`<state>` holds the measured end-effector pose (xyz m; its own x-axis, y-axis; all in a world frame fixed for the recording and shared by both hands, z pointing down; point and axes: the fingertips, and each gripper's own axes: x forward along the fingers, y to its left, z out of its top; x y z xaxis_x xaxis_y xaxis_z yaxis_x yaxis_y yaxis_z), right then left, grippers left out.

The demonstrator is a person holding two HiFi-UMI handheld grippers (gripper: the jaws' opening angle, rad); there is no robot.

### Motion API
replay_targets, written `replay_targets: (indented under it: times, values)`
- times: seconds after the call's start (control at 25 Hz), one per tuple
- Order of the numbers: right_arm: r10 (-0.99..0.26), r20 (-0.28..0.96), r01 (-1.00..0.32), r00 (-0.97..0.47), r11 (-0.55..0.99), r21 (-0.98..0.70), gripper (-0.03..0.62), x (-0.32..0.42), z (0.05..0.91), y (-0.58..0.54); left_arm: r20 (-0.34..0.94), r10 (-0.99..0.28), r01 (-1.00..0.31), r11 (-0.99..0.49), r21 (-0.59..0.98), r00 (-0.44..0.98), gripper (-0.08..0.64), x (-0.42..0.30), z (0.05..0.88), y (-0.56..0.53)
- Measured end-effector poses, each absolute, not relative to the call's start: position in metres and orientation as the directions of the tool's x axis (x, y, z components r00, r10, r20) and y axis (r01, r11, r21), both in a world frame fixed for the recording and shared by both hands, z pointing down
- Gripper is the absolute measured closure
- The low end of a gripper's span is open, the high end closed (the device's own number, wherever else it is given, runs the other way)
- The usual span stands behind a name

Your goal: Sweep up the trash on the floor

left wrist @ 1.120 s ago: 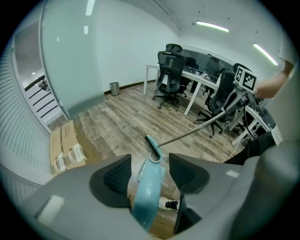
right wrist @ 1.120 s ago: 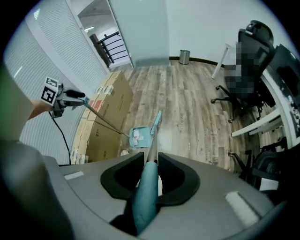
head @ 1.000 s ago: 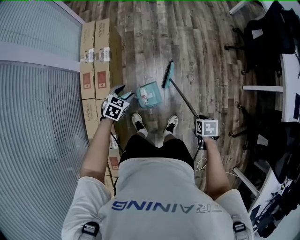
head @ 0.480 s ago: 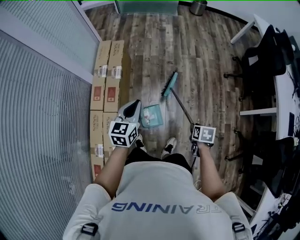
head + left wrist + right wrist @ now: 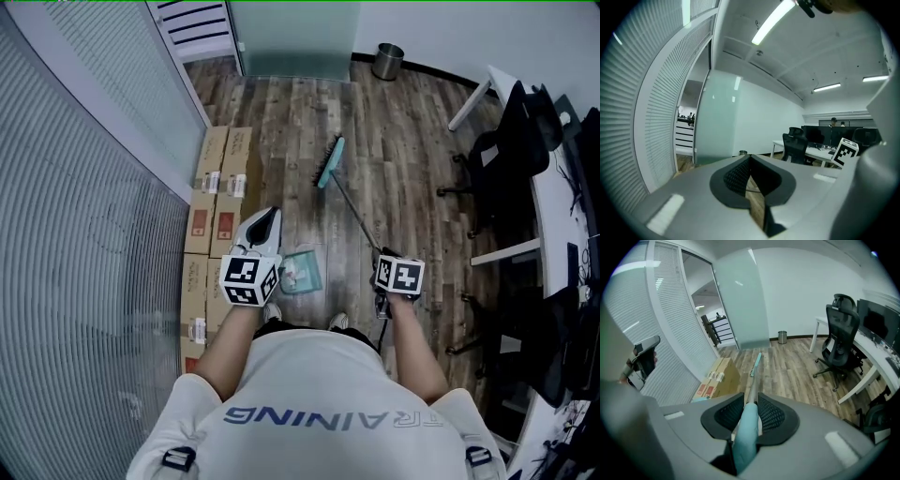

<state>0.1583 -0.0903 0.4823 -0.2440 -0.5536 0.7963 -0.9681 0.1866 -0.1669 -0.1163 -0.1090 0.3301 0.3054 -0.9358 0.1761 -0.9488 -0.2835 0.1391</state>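
Trash [image 5: 292,273], white scraps, sits in the teal dustpan [image 5: 314,278].

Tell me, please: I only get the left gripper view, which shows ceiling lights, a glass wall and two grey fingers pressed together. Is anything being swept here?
Observer: Yes. The right gripper has its fingers closed on the teal grip of a broom.
Operator: Where is the brush end?
Observer: In the head view the broom head lies out ahead of the person, low at the wood floor. I cannot tell whether it touches.
Operator: Is there a pan for the dirt?
Observer: A teal dustpan sits on the floor just ahead of the person's shoes.
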Motion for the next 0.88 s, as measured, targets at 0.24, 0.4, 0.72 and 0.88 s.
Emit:
replay_targets:
  times: [0.24,0.4,0.72,0.88]
  values:
    - [-0.607,0.755,-0.967,-0.248,0.203,-0.154,0.485,0.161,0.454,-0.106,0.138,-0.940,-0.947,-0.296,0.128,0.312,0.560,-0.110,0.312,-0.114]
    - [-0.616,0.751,-0.969,-0.238,0.202,-0.142,0.486,0.162,0.450,-0.110,0.132,-0.936,-0.941,-0.311,0.130,0.327,0.560,-0.107,0.310,-0.115]
    - [-0.618,0.751,-0.970,-0.235,0.196,-0.142,0.486,0.160,0.453,-0.107,0.136,-0.932,-0.938,-0.320,0.129,0.337,0.560,-0.112,0.311,-0.115]
    - [-0.622,0.747,-0.970,-0.235,0.202,-0.137,0.486,0.160,0.450,-0.104,0.134,-0.931,-0.937,-0.323,0.133,0.340,0.560,-0.111,0.309,-0.114]
